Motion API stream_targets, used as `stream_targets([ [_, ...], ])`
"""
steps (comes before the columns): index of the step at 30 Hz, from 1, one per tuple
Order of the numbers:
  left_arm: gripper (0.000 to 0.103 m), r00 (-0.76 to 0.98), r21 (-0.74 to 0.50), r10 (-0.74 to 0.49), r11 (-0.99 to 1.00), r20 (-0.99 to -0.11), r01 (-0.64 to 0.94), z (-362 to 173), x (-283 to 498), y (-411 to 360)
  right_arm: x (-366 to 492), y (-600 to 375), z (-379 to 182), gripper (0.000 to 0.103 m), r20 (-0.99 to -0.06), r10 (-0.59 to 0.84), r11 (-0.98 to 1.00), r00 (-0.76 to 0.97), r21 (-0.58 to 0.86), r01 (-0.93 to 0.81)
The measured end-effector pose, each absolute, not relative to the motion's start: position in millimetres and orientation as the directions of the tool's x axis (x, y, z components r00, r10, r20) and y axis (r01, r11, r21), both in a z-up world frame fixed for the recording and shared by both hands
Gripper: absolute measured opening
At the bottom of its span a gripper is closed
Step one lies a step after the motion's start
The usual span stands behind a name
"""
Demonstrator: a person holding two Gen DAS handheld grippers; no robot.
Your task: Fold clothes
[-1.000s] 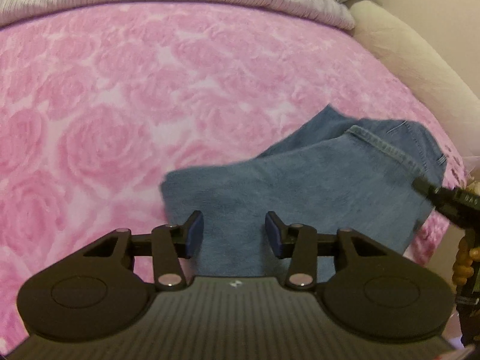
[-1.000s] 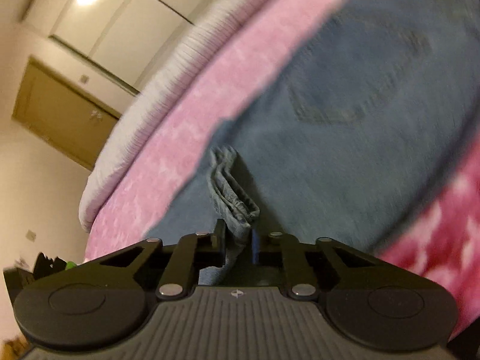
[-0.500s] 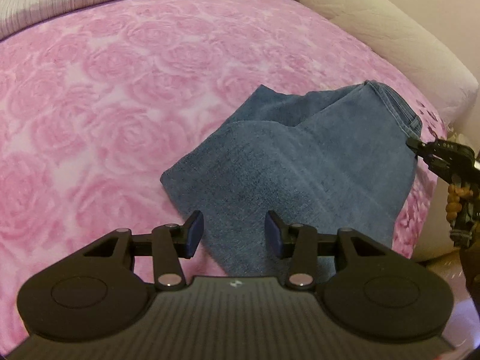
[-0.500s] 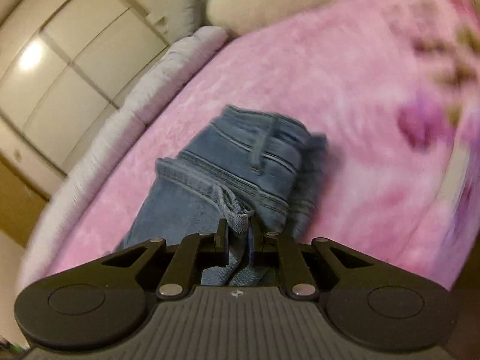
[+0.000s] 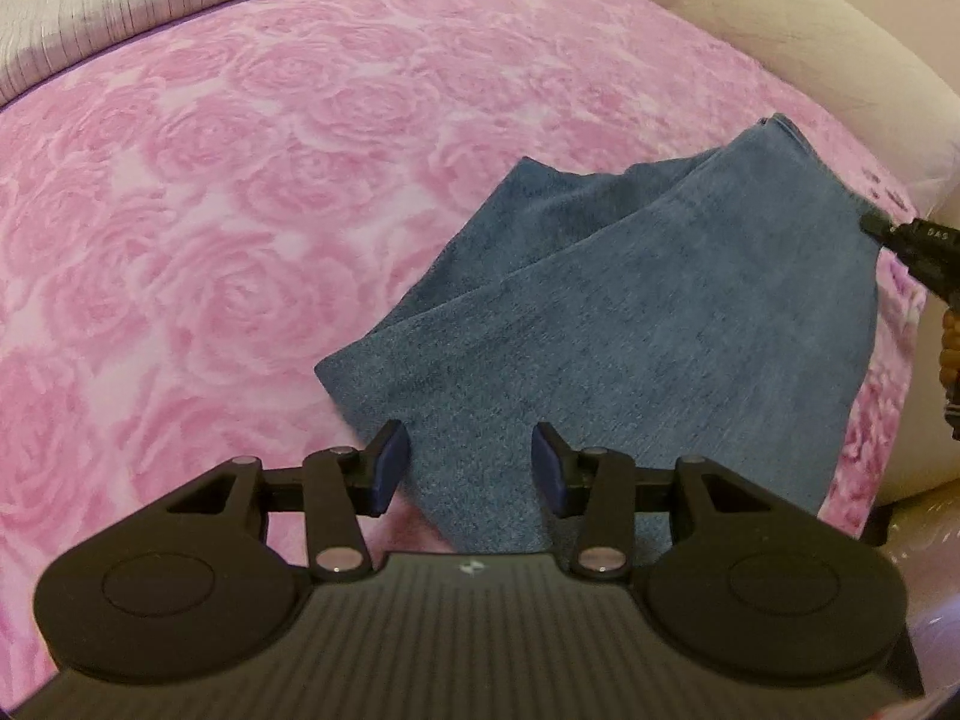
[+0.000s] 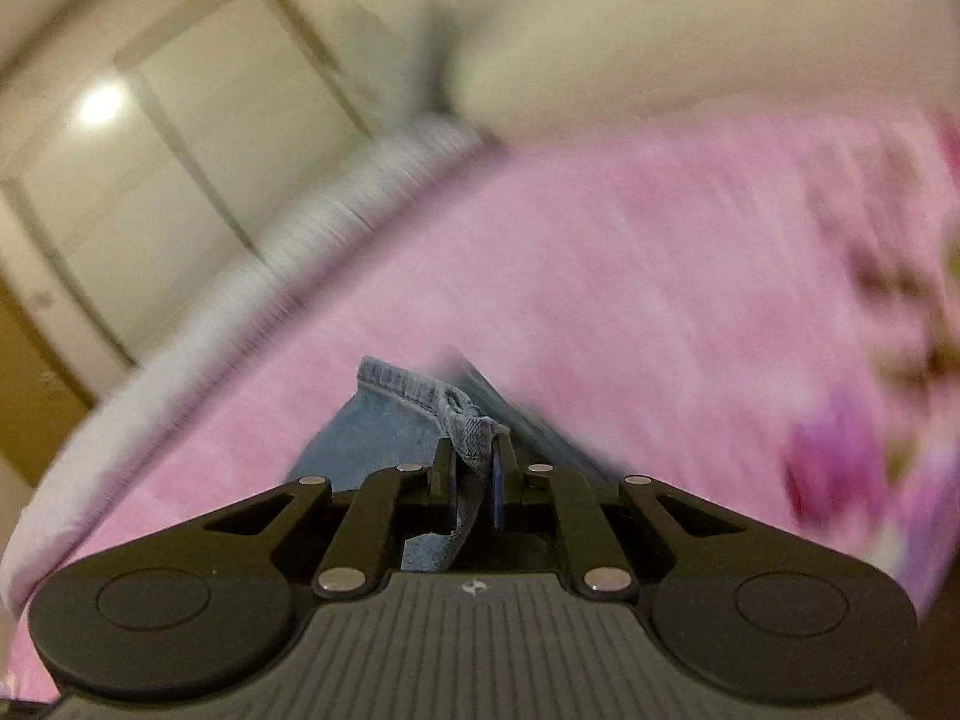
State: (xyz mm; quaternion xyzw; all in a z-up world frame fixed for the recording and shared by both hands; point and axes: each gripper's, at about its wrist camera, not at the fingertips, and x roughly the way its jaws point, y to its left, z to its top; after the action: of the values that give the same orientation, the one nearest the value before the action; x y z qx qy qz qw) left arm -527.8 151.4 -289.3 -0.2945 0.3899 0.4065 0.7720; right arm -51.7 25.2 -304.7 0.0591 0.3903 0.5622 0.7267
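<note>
Folded blue jeans (image 5: 630,324) lie on the pink rose-patterned blanket (image 5: 210,210), at the bed's right side. My left gripper (image 5: 471,465) is open and empty, hovering over the near edge of the jeans. My right gripper (image 6: 474,462) is shut on a hem edge of the jeans (image 6: 414,408); it also shows in the left wrist view (image 5: 912,246) at the far right edge of the jeans. The right wrist view is blurred by motion.
A grey-white striped quilt (image 5: 240,0) lies along the far side of the bed. A cream padded headboard or cushion (image 5: 810,48) borders the right side. The bed edge drops off just right of the jeans. Closet doors (image 6: 180,180) stand beyond.
My right gripper has dragged the jeans' edge toward the right side of the bed, flattening the fold. The left gripper has shifted slightly, staying open over the jeans' near edge.
</note>
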Motion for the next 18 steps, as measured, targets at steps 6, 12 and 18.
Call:
stream_targets([
  [6, 0.04, 0.36, -0.127, 0.403, 0.499, -0.841, -0.857, -285, -531, 150, -55, 27, -304, 0.009, -0.484, 0.869, 0.37, 0.103, 0.496, -0.786],
  [12, 0.04, 0.338, -0.1, 0.433, 0.486, -0.836, -0.868, -280, -541, 144, -56, 19, -306, 0.02, -0.56, 0.811, 0.475, 0.171, 0.458, -0.752],
  [18, 0.043, 0.331, -0.105, 0.397, 0.495, -0.856, -0.863, -294, -532, 147, -67, 11, -286, 0.029, -0.509, 0.844, 0.43, 0.169, 0.454, -0.78],
])
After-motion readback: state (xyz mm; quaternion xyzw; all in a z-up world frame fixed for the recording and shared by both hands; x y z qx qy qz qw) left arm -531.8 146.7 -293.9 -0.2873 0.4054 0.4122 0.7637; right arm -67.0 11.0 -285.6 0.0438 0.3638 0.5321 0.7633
